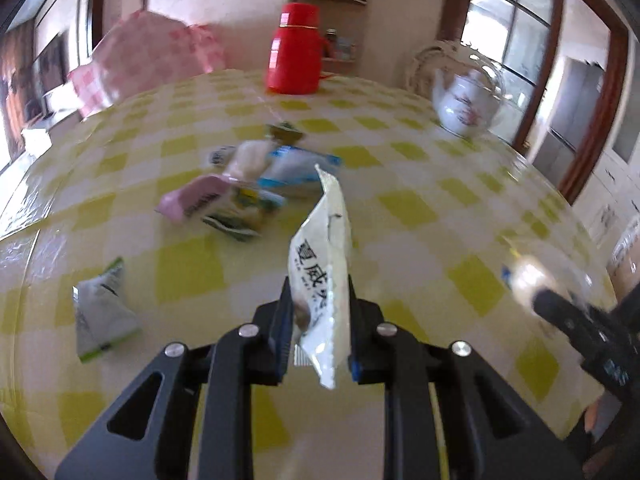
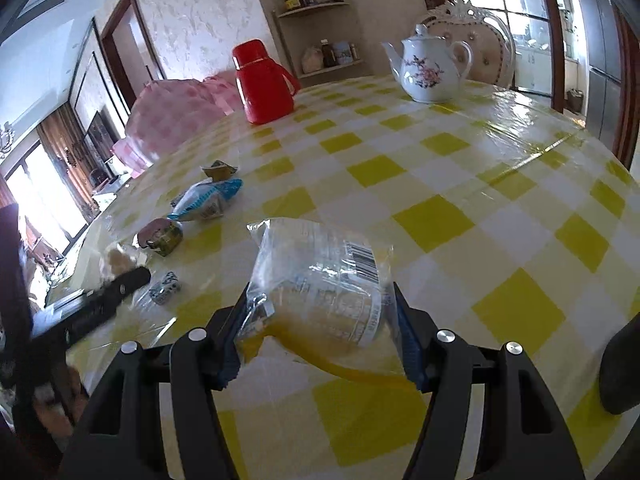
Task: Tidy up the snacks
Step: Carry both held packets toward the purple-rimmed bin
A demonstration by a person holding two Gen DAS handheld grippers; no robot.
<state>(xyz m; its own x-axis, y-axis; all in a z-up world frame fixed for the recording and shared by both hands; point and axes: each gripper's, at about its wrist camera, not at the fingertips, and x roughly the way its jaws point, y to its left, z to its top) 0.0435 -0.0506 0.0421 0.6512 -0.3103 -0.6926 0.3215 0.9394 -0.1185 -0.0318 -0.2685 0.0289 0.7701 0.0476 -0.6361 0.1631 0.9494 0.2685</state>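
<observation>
The left tongs [image 1: 318,300] are clamped on a white snack packet [image 1: 322,264] printed with dark characters, which stands on edge between the fingers and rises above the surface [image 1: 420,208], a round top under a glossy cloth of yellow and white checks. Ahead of these tongs and a little to their left lies a blurred heap of wrapped snacks [image 1: 256,184], pink, blue and green among them, and nearer on the left a single green-and-white packet [image 1: 102,320] lies flat. The right tongs [image 2: 320,320] grip a clear bag with a barcode [image 2: 324,276], yellow food showing inside, its far end stretching forward over the cloth [image 2: 500,168]. To the left of the right tongs the same snacks trail away: a small blue-and-white sweet [image 2: 165,288], a dark round one [image 2: 160,237], a blue-and-white packet [image 2: 206,200] and a gold-wrapped piece [image 2: 218,170]. Far ahead stand a red flask [image 2: 262,84] and, to its right, a white teapot with pink blossoms [image 2: 428,70]. Beyond the rim sit a chair draped in pink checks [image 2: 176,120], an ornate white chair back [image 2: 480,36], a corner shelf with jars [image 2: 320,6], textured pale wallpaper, dark wooden door frames and glazed doors full of daylight.
</observation>
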